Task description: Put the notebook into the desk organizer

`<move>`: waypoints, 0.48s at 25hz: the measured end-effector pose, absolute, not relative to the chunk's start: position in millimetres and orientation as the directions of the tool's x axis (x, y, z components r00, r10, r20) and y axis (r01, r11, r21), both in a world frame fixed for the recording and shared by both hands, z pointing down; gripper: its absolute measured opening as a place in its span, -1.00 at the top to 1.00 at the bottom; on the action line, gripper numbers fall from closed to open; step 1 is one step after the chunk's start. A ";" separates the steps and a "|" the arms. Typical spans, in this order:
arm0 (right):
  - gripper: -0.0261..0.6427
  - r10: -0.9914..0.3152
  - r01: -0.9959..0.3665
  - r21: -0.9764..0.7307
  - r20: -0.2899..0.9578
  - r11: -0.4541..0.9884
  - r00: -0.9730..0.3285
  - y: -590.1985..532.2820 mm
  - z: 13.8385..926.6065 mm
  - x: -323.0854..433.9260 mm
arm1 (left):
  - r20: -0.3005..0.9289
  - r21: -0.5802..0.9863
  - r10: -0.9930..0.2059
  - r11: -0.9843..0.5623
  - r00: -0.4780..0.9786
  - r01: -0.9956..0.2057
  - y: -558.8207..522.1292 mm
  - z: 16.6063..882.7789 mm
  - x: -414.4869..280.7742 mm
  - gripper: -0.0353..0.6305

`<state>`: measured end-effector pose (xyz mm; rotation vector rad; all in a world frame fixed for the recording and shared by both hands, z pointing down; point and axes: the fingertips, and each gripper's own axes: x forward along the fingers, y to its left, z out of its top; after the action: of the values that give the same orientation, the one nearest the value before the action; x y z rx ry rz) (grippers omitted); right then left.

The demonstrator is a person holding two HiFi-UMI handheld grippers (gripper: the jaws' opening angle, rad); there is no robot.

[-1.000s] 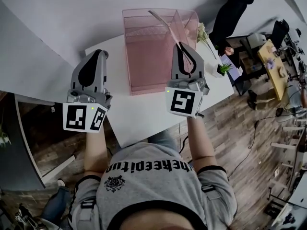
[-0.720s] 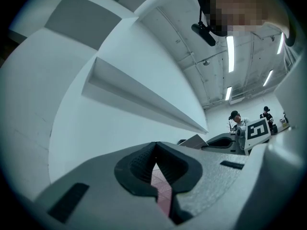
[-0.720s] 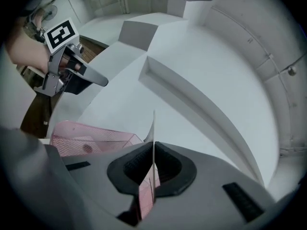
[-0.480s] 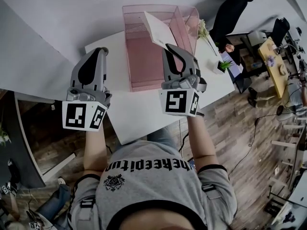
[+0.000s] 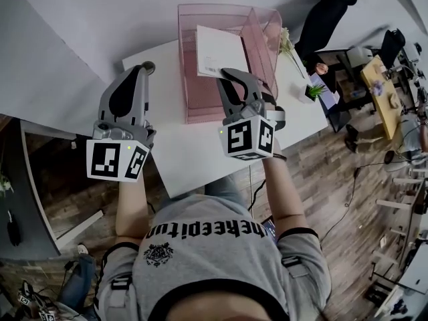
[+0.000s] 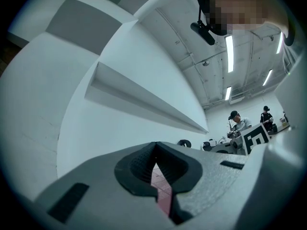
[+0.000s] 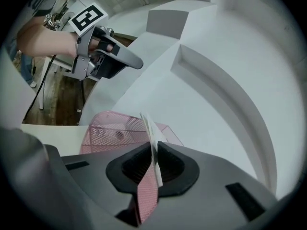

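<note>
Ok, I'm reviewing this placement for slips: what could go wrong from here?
1. The right gripper has just been opening its jaws with the notebook between them, tilted over the pink desk organizer. The notebook may land across the top instead of sliding into a compartment.
2. The gripper sits close to the organizer's front wall, so pulling back carelessly could nudge the mesh box along the table.

Pink mesh desk organizer [image 5: 190, 79], white notebook [image 5: 217, 52]
</note>
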<state>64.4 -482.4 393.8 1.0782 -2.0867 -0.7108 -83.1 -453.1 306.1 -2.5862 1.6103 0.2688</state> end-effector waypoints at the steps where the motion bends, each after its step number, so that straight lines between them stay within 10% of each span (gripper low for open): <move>1: 0.82 -0.840 -0.467 0.714 0.330 0.521 -0.432 -481.5 397.4 62.8 | -0.192 0.022 -0.883 -0.440 0.428 -0.898 -451.6 306.1 -85.1 0.88; 12: 0.72 -0.720 -0.392 0.612 0.504 0.687 -0.477 -471.6 421.2 51.6 | -0.186 0.028 -0.898 -0.411 0.399 -0.911 -439.3 309.5 -102.5 0.88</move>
<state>51.6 -471.6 421.2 0.8496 -2.1188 -0.5398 -102.5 -439.3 309.5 -2.5618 1.6594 0.2633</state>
